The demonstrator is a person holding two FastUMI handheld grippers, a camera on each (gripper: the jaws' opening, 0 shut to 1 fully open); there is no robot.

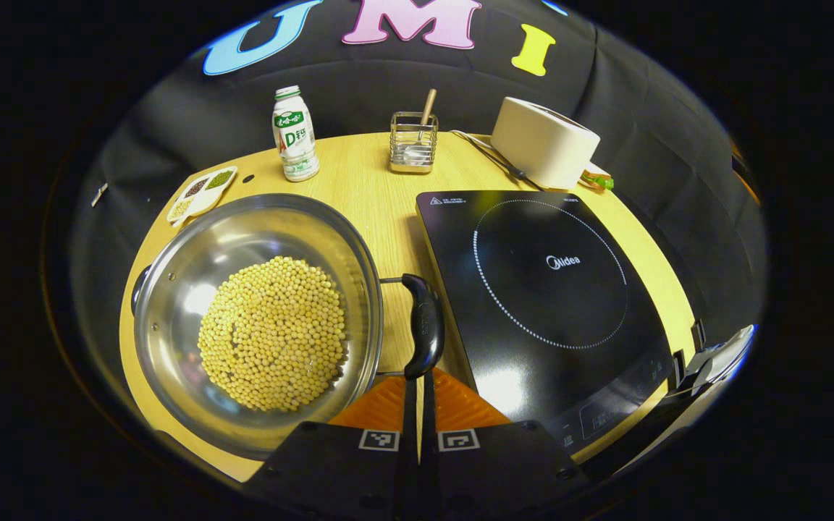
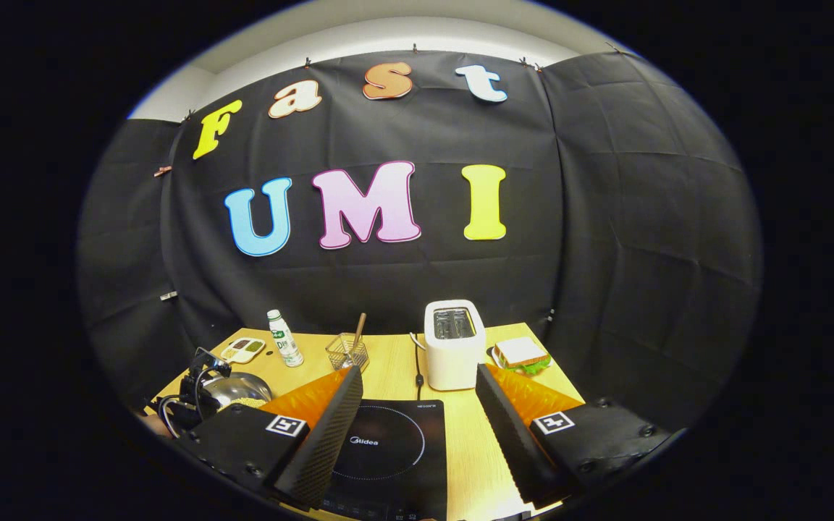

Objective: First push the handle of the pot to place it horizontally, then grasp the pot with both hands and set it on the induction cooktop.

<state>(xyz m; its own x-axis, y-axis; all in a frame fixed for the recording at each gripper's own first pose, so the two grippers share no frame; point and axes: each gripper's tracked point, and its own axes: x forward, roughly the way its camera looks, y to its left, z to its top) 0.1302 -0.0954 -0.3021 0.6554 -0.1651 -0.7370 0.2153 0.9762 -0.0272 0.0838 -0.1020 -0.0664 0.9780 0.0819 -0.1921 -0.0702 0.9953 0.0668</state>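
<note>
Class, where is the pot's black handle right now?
In the left gripper view, the black handle sits on the pot's right side, between it and the induction cooktop, just beyond the left gripper.

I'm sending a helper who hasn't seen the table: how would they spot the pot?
On the wooden table, look left of the black cooktop. The pot is the wide shiny steel one with black handles, the sole vessel full of yellow beans.

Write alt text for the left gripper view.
The left gripper, fingers closed together, meets the black handle of a steel pot holding pale soybeans on a round wooden table. A black induction cooktop lies right of the pot, with a white toaster behind.
</note>
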